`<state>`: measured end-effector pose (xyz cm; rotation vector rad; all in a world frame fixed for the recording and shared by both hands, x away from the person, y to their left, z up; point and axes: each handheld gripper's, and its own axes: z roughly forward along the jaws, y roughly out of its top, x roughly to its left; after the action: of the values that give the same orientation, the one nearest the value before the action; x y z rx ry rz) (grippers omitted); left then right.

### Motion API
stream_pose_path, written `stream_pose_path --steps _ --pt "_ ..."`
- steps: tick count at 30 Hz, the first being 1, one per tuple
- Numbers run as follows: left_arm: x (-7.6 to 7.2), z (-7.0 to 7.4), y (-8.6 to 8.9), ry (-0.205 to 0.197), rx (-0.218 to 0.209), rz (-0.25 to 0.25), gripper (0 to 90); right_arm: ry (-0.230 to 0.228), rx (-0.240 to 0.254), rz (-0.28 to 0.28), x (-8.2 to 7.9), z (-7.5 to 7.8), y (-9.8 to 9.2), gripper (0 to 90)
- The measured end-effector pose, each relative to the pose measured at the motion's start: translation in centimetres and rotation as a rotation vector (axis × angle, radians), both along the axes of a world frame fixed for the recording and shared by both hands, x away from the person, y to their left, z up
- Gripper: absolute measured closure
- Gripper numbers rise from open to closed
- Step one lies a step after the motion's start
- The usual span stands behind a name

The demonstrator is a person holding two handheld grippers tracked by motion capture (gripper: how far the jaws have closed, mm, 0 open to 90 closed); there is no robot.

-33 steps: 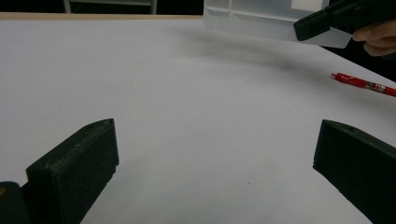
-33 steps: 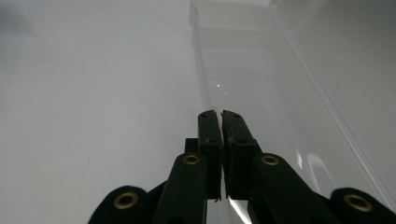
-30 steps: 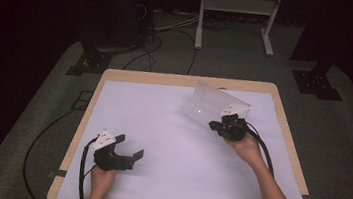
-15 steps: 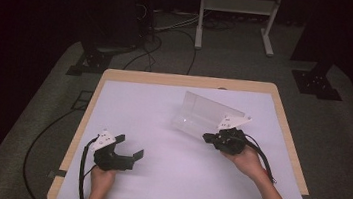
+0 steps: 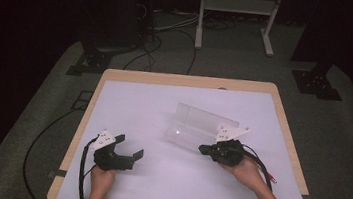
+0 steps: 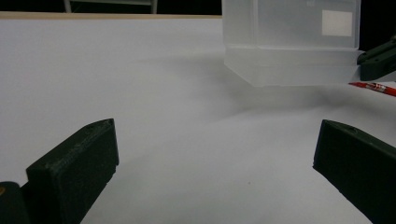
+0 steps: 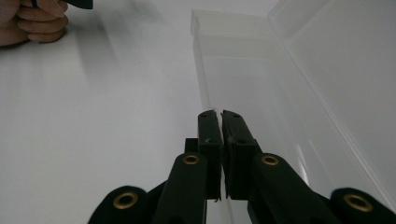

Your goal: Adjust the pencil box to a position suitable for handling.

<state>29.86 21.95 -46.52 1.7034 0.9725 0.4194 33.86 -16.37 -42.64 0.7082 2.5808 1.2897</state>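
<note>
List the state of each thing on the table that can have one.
Clear box: lid open and standing up, nothing seen inside, front wall pinched by the right hand-held gripper.
Right hand-held gripper: shut on the box wall.
Left hand-held gripper: open, holding nothing, resting on the table apart from the box.

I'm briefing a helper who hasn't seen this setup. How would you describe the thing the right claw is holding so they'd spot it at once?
Start at the wood-edged table with its white top. Right of centre, in front of the person's right hand, lies a clear plastic box, its rim pinched in the shut right claw. It is the one see-through item there, with a small white label on one side.
</note>
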Motion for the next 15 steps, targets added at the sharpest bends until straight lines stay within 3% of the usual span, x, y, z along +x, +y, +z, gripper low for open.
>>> stream_pose_path --steps 15 --pt "0.0 0.0 0.0 0.0 0.0 -0.001 0.0 0.054 0.0 0.032 -0.9 -1.8 -0.2 86.6"
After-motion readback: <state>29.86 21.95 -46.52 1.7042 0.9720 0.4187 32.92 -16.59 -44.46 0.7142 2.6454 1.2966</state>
